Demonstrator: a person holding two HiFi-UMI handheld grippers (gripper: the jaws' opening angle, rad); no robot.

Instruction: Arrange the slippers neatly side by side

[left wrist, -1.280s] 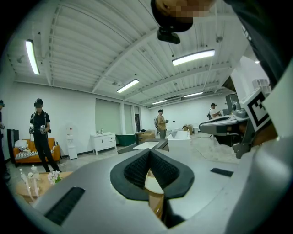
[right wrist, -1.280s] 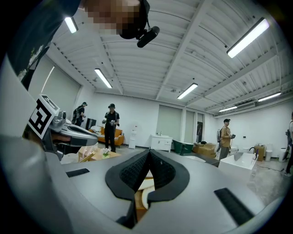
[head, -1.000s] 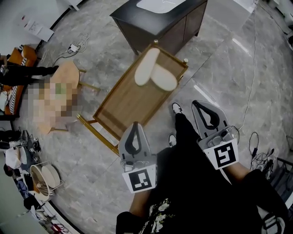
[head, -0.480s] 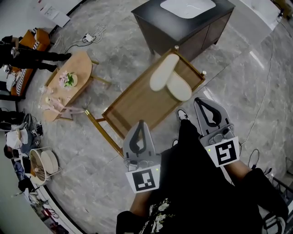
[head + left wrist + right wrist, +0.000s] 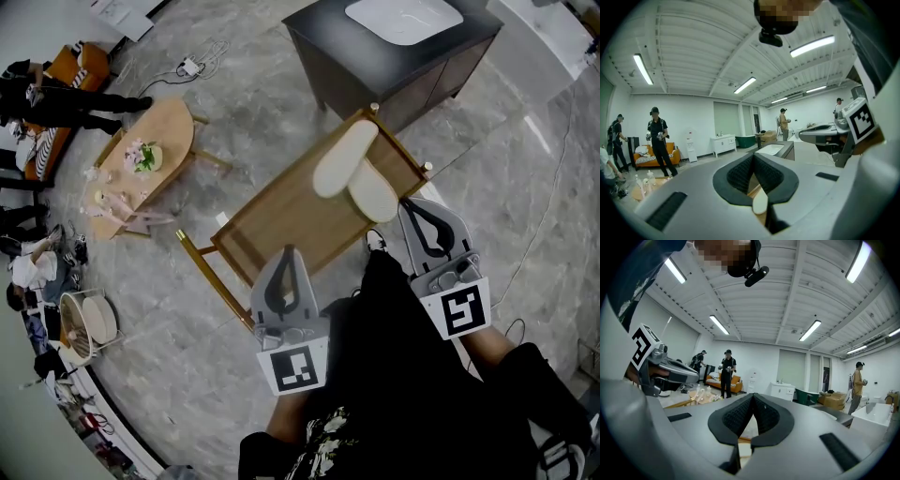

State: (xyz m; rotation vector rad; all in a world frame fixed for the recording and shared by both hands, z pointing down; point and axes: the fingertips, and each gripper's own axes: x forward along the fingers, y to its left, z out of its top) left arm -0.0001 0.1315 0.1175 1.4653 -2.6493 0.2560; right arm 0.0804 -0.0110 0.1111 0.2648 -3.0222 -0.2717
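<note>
Both grippers are standing nearer the wooden bench (image 5: pixel 272 220) than a second ago, and the bench is sitting lower in the head view. It is carrying the two cream slippers at its far end, just beside the dark cabinet (image 5: pixel 394 56). They are probably handling as light, soft and flexible, so pinching a side edge near mid-length is advisable. The left slipper (image 5: pixel 343 159) is pointing its long axis toward the cabinet. The right slipper (image 5: pixel 373 194) is angling toward the bench's right edge. They are touching at one end, forming a V. The left gripper (image 5: pixel 286 253) and the right gripper (image 5: pixel 417 208) are riding with jaws fully together, holding nothing.
</note>
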